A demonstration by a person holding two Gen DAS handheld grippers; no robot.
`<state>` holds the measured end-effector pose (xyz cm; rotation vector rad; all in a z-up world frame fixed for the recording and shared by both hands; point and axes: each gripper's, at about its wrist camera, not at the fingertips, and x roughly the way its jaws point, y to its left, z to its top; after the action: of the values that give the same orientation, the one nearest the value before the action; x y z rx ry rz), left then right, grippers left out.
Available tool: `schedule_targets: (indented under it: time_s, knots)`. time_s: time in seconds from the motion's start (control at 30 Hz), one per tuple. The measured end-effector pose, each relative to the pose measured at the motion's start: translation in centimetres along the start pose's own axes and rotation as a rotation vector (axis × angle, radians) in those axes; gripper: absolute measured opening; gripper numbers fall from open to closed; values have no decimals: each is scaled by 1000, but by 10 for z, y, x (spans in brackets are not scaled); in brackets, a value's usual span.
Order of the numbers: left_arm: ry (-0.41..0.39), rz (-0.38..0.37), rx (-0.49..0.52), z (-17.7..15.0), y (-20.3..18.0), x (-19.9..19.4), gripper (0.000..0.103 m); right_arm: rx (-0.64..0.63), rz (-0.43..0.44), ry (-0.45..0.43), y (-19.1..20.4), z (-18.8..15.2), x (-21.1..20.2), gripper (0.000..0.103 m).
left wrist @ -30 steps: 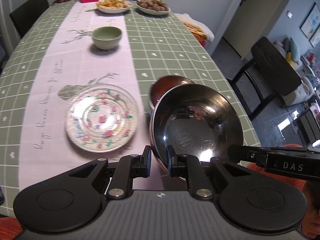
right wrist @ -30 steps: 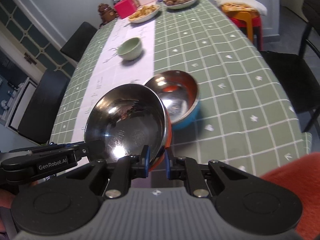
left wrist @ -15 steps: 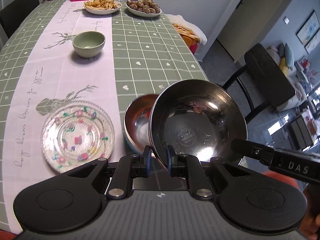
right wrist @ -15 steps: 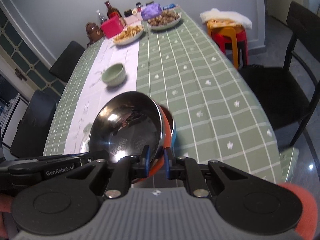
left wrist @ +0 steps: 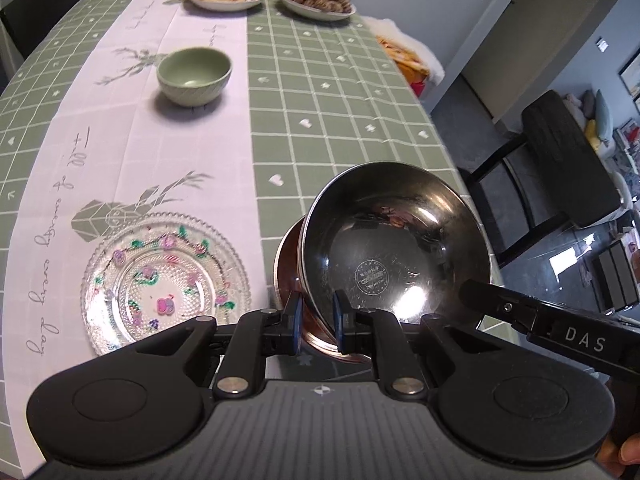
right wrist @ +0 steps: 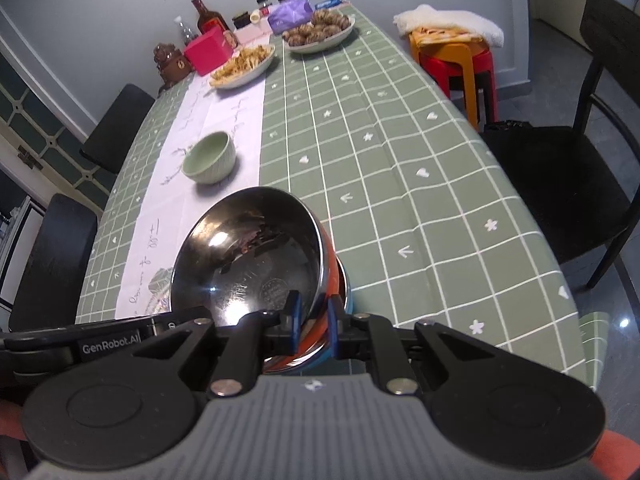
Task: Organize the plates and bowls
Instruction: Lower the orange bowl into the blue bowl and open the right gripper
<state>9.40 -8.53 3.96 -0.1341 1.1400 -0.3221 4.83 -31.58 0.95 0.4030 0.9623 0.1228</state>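
1. The orange-sided steel bowl point(left wrist: 396, 252) is tilted above a second steel bowl point(left wrist: 290, 264) with a blue outer wall, which sits on the green-checked bench point(left wrist: 340, 120) near its right edge; the upper bowl is partly inside the lower one.
2. The left claw point(left wrist: 316, 320) is clenched on the near rim of the orange-sided bowl, one pad inside and one outside.
3. The right claw point(right wrist: 310, 322) grips the same rim further round (two holds on one bowl, so neither should let go alone).
4. To nest it well, I judge the bowl should be levelled so its rim sits parallel with the lower rim, then lowered until it seats, and only then released by both claws.
5. The glass plate point(left wrist: 160, 280) lies just left of the bowls and the green ceramic bowl point(left wrist: 194, 74) stands well beyond; neither is stacked yet.
6. Hidden: the lower bowl's inside is mostly covered, so whether the two bowls touch cannot be told. The claw bodies cut off the near edge of the bench.
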Motion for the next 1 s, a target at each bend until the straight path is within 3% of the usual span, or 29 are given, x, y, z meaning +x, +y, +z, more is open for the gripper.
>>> schedule_targets:
  time_s: [0.63,1.0]
  knots:
    - [43,2,-30,2,11,21,19,48,-4,72,-11,0,34,11]
    - [39,-44,-32,1,11,13,33,24,0,67,-7,0,30,18]
